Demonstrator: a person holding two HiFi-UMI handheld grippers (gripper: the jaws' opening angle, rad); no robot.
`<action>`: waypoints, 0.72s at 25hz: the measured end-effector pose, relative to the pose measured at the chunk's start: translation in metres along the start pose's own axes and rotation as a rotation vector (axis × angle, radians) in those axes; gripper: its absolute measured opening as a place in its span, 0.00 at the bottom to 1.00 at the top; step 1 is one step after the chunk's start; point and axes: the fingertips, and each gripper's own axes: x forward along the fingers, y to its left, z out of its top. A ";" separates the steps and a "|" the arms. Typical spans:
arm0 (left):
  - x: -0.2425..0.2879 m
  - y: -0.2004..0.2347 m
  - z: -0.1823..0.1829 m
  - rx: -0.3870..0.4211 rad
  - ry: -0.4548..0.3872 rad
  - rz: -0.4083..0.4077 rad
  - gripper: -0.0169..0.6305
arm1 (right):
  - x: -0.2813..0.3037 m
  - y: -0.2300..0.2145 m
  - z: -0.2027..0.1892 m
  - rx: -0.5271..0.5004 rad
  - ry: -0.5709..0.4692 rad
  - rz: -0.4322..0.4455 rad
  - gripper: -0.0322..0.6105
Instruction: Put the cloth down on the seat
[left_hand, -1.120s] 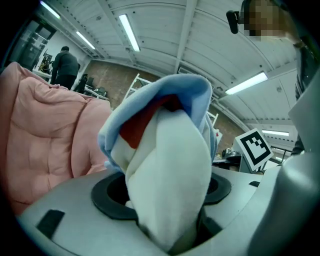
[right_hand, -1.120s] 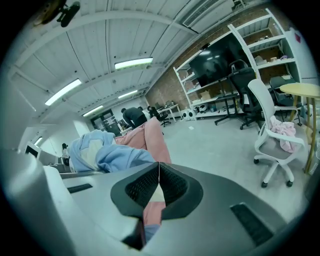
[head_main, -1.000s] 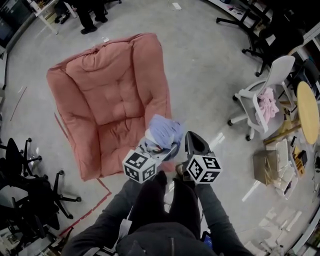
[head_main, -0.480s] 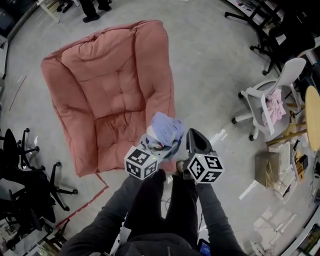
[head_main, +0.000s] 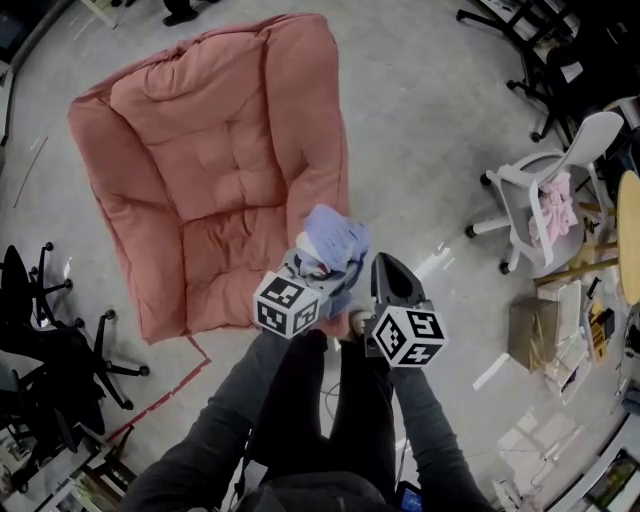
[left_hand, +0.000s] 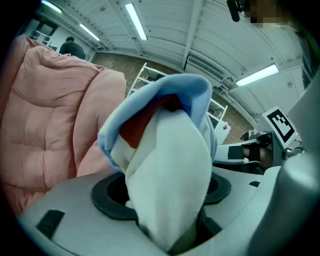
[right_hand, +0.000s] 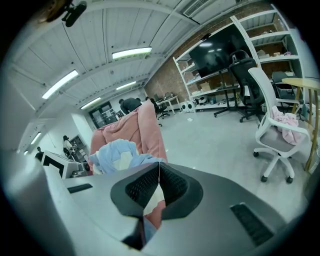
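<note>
A bunched cloth, light blue outside with white and a red patch inside, is clamped in my left gripper. It fills the left gripper view as a tall wad rising from between the jaws. The seat is a big pink padded floor cushion lying on the concrete; the cloth hangs over its near right edge. My right gripper is just right of the cloth, its black ribbed pads meeting at the tips with nothing between them. In the right gripper view the cloth shows to the left.
A white office chair with a pink rag on it stands at the right. Black office chairs crowd the left edge. A cardboard box and a round wooden table sit far right. Red tape marks the floor near the cushion's corner.
The pink cushion has slid up and left in the head view as the person steps closer. Both grippers and the held cloth keep the same pose.
</note>
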 end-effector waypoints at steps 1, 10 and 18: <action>0.001 0.002 -0.004 -0.003 0.004 0.003 0.54 | 0.001 0.000 -0.003 0.000 0.002 0.001 0.06; 0.016 0.030 -0.038 -0.034 0.066 0.044 0.54 | 0.008 -0.004 -0.014 0.003 0.017 0.015 0.06; 0.035 0.046 -0.052 -0.086 0.128 0.055 0.57 | 0.002 -0.005 -0.028 -0.008 0.051 0.019 0.06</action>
